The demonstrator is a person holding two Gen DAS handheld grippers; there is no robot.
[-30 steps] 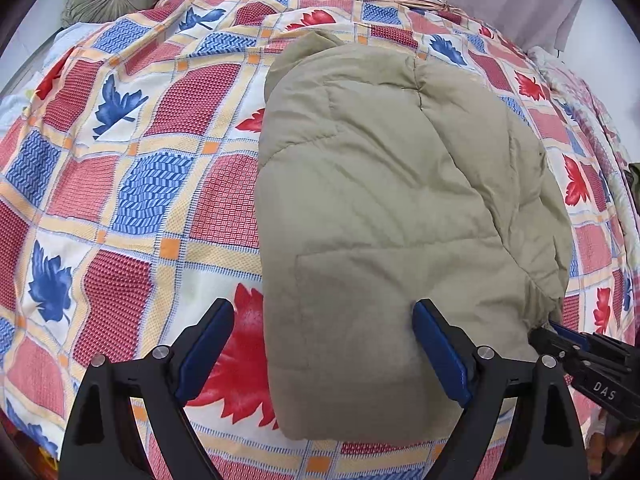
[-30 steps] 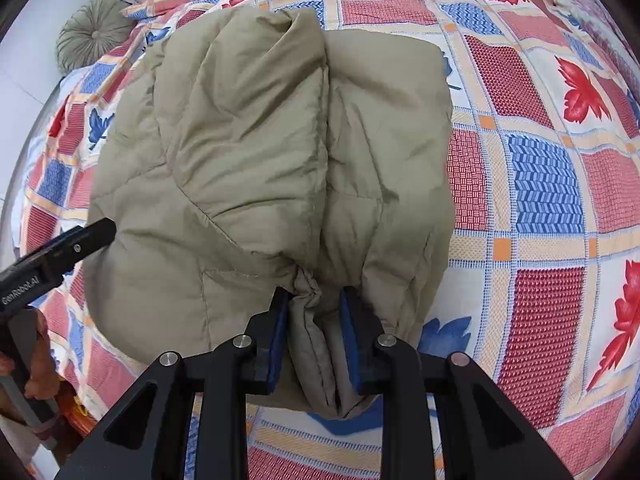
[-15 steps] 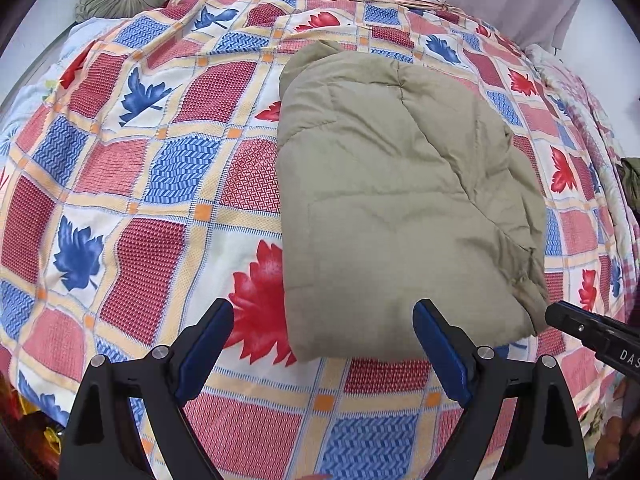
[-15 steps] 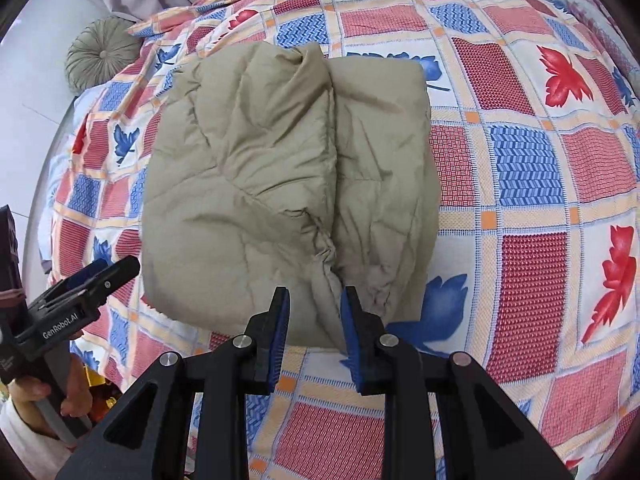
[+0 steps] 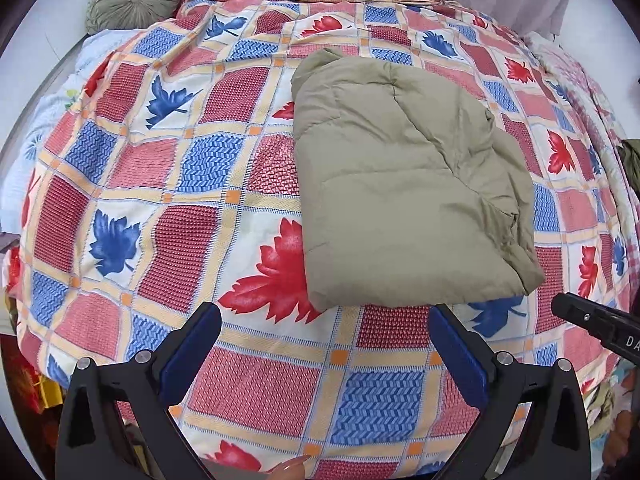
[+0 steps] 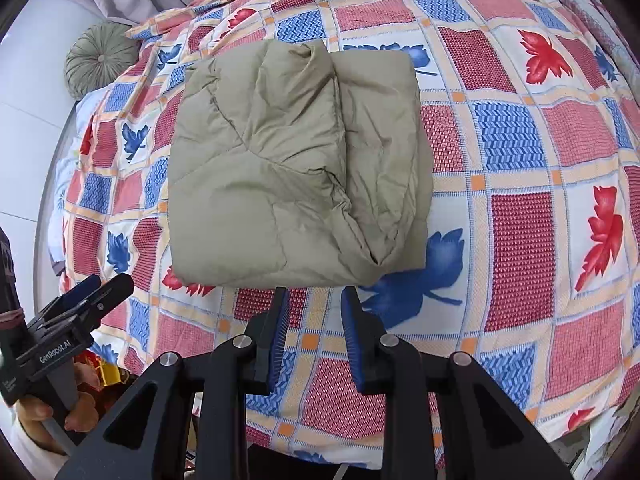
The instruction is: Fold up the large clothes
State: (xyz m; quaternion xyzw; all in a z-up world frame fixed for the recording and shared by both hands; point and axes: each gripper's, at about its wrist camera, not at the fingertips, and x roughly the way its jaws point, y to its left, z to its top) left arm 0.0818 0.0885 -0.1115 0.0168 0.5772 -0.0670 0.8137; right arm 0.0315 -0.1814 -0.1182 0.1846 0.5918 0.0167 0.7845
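A puffy, quilted khaki jacket (image 5: 404, 184), folded into a creased rectangle, lies on the leaf-patterned bedspread (image 5: 168, 184) just beyond the left gripper (image 5: 326, 340), jaws opening and empty, and right gripper (image 6: 314, 320), jaws narrowly parted, gripping nothing.

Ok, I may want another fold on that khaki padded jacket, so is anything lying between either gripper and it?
Nothing visible does. Only bare patchwork leaf-print bedspread separates the left gripper, its jaws opening and empty, from the folded khaki padded jacket. The right gripper hangs empty just short of the jacket's near edge.
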